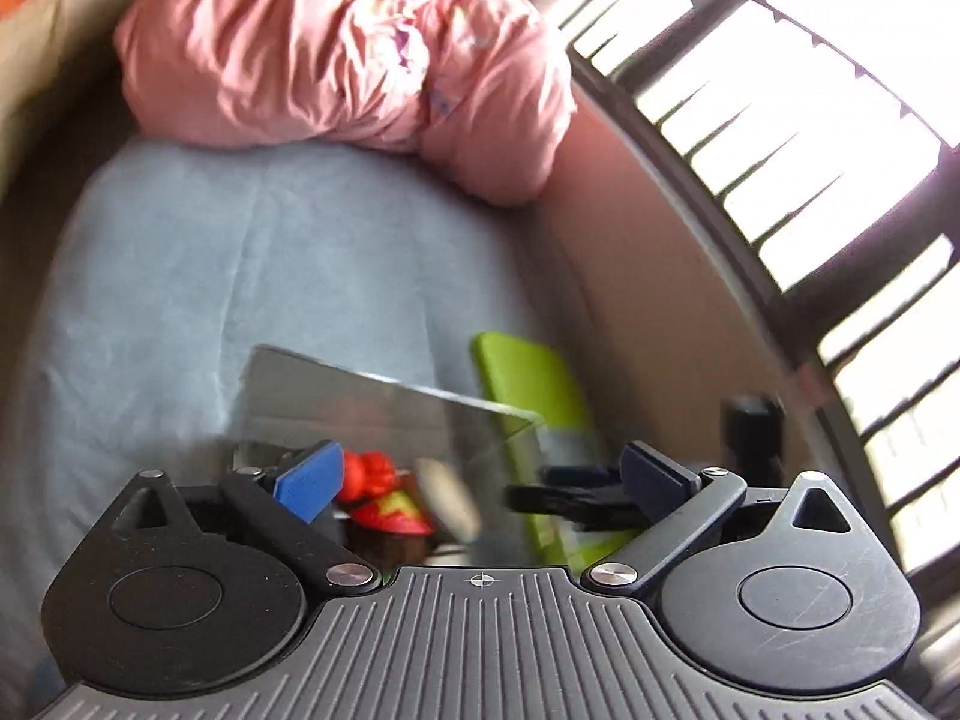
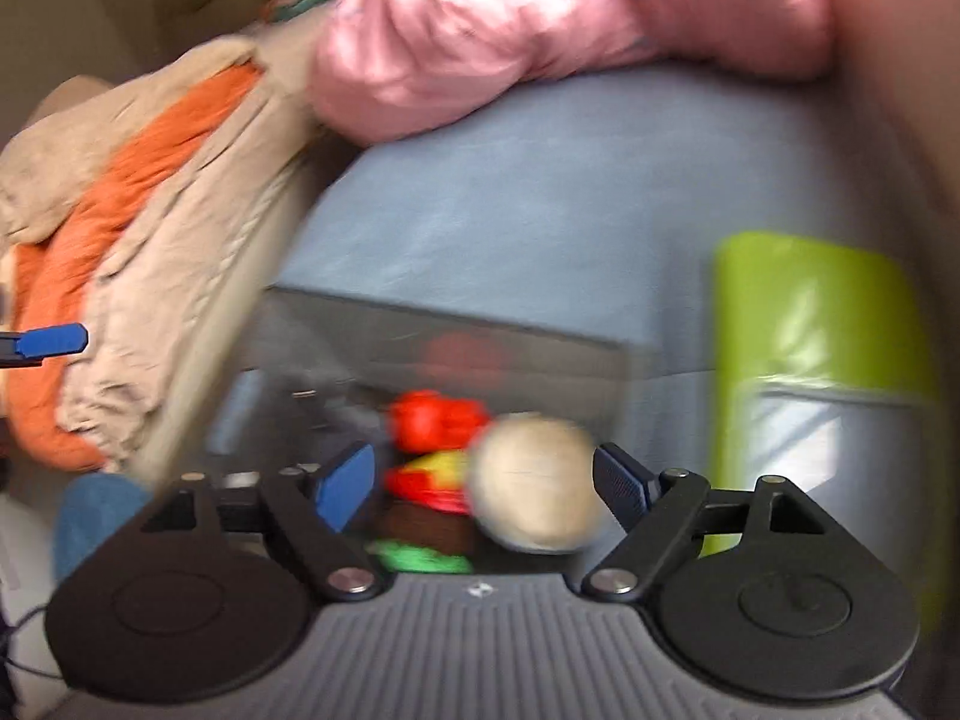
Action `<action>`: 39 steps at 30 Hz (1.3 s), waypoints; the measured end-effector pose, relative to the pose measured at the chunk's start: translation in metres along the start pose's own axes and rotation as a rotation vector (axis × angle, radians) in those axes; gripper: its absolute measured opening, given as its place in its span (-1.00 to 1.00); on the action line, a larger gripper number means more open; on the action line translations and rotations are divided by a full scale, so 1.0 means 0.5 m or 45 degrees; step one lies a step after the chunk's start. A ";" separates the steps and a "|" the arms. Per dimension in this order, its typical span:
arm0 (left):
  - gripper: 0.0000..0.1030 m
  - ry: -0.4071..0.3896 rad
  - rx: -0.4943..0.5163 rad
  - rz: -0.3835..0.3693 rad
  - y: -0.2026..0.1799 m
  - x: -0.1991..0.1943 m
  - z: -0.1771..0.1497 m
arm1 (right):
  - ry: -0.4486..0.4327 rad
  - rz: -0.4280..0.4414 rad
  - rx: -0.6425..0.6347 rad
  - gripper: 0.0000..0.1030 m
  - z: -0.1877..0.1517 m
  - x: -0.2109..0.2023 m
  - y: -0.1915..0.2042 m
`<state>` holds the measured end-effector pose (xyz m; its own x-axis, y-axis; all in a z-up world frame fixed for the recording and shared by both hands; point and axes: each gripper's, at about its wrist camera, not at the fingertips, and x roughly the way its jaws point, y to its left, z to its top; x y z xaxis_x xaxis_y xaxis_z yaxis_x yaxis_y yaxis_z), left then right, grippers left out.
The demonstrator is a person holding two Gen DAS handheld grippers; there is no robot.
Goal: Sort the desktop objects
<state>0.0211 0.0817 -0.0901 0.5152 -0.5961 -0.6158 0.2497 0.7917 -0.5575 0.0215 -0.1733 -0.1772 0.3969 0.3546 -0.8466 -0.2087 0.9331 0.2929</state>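
Note:
A clear plastic box (image 1: 384, 408) stands on the blue sheet; it also shows in the right wrist view (image 2: 456, 324). Inside it lie a red toy (image 1: 369, 474), a red and yellow piece (image 1: 393, 513), and a blurred beige round object (image 1: 447, 501). In the right wrist view the red toy (image 2: 435, 420), the beige ball (image 2: 534, 492), a brown piece and a green piece (image 2: 420, 558) sit between my fingers. My left gripper (image 1: 480, 480) is open over the box. My right gripper (image 2: 483, 480) is open, with the ball just inside its right finger; whether it touches is unclear.
A lime green lid or tray (image 1: 534, 384) lies right of the box, also in the right wrist view (image 2: 822, 360). A pink bundle of cloth (image 1: 342, 42) sits at the back. Beige and orange cloth (image 2: 120, 252) lies to the left. A window grille (image 1: 810, 150) is on the right.

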 end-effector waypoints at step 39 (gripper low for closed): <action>0.59 0.851 0.278 0.520 -0.075 0.528 -0.115 | -0.630 0.407 0.648 0.51 -0.075 -0.073 -0.272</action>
<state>0.1004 -0.1133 -0.2638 0.0193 -0.1540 -0.9879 0.3377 0.9310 -0.1385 0.0018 -0.3155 -0.2027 0.7645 0.4849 -0.4248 0.0084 0.6514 0.7587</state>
